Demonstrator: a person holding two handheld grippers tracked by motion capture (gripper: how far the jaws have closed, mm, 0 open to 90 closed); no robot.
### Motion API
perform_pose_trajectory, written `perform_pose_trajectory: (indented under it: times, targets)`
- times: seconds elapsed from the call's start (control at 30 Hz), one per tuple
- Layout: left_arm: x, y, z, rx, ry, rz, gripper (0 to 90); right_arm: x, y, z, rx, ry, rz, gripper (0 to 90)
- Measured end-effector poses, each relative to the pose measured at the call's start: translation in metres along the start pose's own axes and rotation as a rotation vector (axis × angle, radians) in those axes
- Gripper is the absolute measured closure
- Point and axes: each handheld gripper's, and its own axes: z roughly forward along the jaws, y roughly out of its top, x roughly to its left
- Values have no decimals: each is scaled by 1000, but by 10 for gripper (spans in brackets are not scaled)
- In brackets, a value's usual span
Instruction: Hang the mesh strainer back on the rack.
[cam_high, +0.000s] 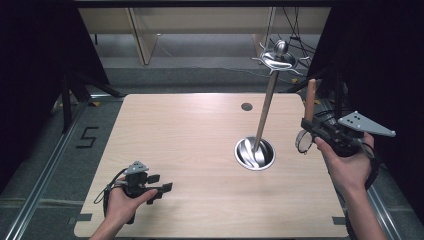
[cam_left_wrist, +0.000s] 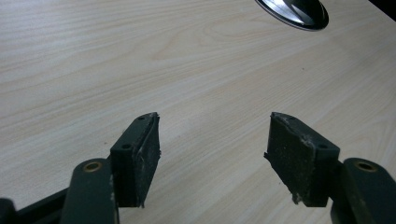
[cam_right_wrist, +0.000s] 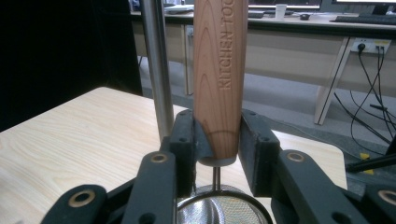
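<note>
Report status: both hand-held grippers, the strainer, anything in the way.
Left hand-held gripper open, empty, low over the table. Right hand-held gripper shut on the strainer, wooden handle up, mesh hanging below. Metal stand close to the left of it.

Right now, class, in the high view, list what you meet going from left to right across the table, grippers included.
Left gripper, open above the table → round steel base of the tall metal stand → small strainer with a wooden handle, held upright → right gripper, shut on that handle.
</note>
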Motion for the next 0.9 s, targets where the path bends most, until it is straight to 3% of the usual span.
perform_pose_trajectory:
  times: [0.27, 0.4, 0.63, 0.9]
  targets:
    - [0, 0, 0, -6, 1, 4, 339, 2, 5, -2, -12, -1, 9, 698]
    - [0, 0, 0, -6, 1, 5, 339, 1, 9, -1, -20, 5, -21, 698]
    - [0, 0, 0, -7, 2, 4, 339, 4, 13, -3, -29, 4, 1, 698]
    - [0, 0, 0, -8, 2, 4, 339, 5, 17, -2, -41, 15, -24, 698]
